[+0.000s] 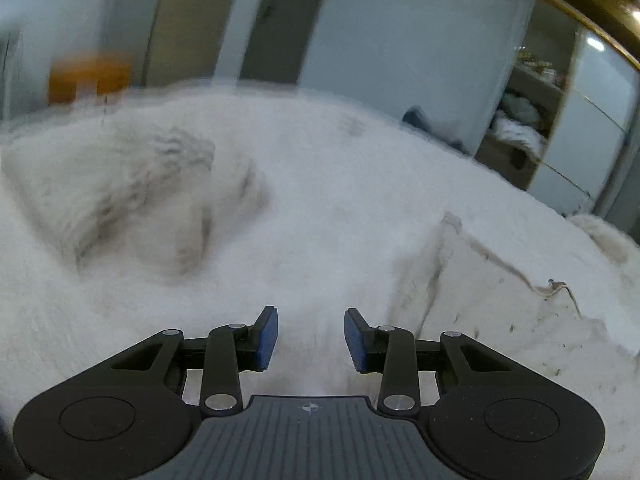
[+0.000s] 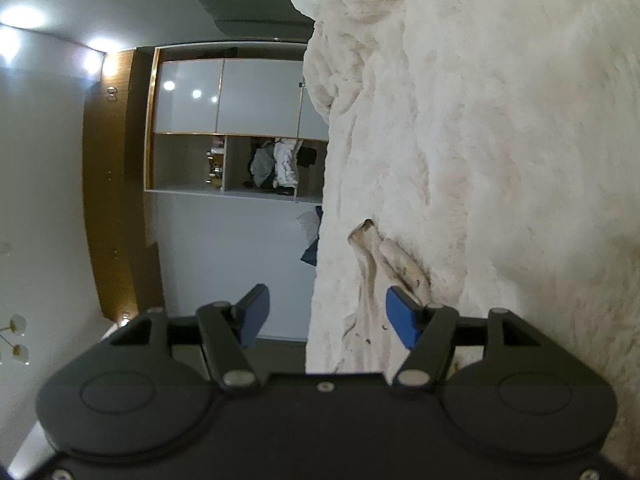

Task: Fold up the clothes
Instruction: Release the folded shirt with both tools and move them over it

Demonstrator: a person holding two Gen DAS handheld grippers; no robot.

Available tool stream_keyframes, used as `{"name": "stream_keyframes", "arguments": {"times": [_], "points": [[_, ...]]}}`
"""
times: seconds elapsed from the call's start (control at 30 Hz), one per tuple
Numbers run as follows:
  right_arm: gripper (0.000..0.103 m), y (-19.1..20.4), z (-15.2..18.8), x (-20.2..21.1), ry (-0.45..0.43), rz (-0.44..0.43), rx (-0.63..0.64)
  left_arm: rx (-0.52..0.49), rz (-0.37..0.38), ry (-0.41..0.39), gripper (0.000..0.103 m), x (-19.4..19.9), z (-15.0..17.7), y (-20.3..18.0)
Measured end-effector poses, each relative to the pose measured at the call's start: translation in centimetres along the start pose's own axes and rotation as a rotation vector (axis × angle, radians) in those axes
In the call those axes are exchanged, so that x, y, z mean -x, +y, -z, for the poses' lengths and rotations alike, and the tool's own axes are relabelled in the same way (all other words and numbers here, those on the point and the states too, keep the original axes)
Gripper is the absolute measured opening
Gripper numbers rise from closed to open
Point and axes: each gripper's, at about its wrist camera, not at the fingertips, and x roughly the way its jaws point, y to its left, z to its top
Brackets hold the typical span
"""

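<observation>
Folded garment (image 1: 500,292) lies on blanket (image 1: 320,200), right of crumpled cloth (image 1: 120,196); wardrobe (image 1: 532,120) behind.

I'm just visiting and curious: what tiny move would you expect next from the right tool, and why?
Probably closing the right tool on the cream garment's edge. Its jaws stand open with that raised fold between them, not yet pinched, and folding needs a grip first.

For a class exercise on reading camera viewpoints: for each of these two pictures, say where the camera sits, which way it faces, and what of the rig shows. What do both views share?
Left wrist: sits on the left gripper, looking slightly down across the fluffy white blanket toward the wardrobe; blue pads apart, empty.
Right wrist: sits on the right gripper, rolled sideways, facing the wardrobe; pads apart, one beside the cream garment.
Shared: blanket, garment, wardrobe.
</observation>
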Motion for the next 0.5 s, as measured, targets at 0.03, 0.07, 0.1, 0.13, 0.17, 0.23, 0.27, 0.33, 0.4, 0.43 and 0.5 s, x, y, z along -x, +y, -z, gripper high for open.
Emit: {"name": "stream_keyframes", "arguments": {"times": [0.03, 0.07, 0.1, 0.13, 0.17, 0.23, 0.27, 0.33, 0.4, 0.43, 0.5], "points": [[0.063, -0.1, 0.0, 0.0, -0.001, -0.005, -0.005, -0.091, 0.046, -0.029, 0.034, 0.7, -0.5, -1.2], [0.063, -0.3, 0.0, 0.0, -0.003, -0.012, -0.017, -0.261, 0.151, -0.038, 0.035, 1.5, -0.9, -3.5], [0.063, -0.4, -0.1, 0.0, -0.003, -0.018, -0.028, -0.391, 0.226, -0.017, 0.035, 1.7, -0.8, -5.1], [0.063, -0.4, -0.1, 0.0, 0.0, -0.023, -0.032, -0.528, 0.258, -0.003, 0.036, 1.9, -0.1, -6.6], [0.063, -0.5, -0.1, 0.0, 0.004, -0.027, -0.035, -0.667, 0.287, 0.009, 0.036, 2.0, 0.6, -8.1], [0.063, -0.5, -0.2, 0.0, 0.01, -0.037, -0.038, -0.915, 0.29, -0.005, 0.036, 2.2, 2.8, -9.8], [0.063, -0.5, -0.2, 0.2, 0.015, -0.05, -0.04, -1.096, 0.317, 0.023, 0.036, 1.9, 4.7, -10.5], [0.063, -0.4, -0.2, 0.4, 0.018, -0.063, -0.045, -1.244, 0.34, 0.076, 0.036, 1.2, 6.8, -10.5], [0.063, -0.4, -0.2, 0.6, 0.018, -0.07, -0.044, -1.351, 0.331, 0.103, 0.036, 0.6, 8.7, -10.3], [0.064, -0.2, -0.2, 0.7, 0.02, -0.061, -0.033, -1.36, 0.318, 0.106, 0.039, 0.3, 9.0, -10.2], [0.064, 0.6, -0.1, 0.7, 0.033, -0.039, 0.023, -1.367, 0.268, 0.102, 0.039, -0.7, 9.7, -9.5]]}}
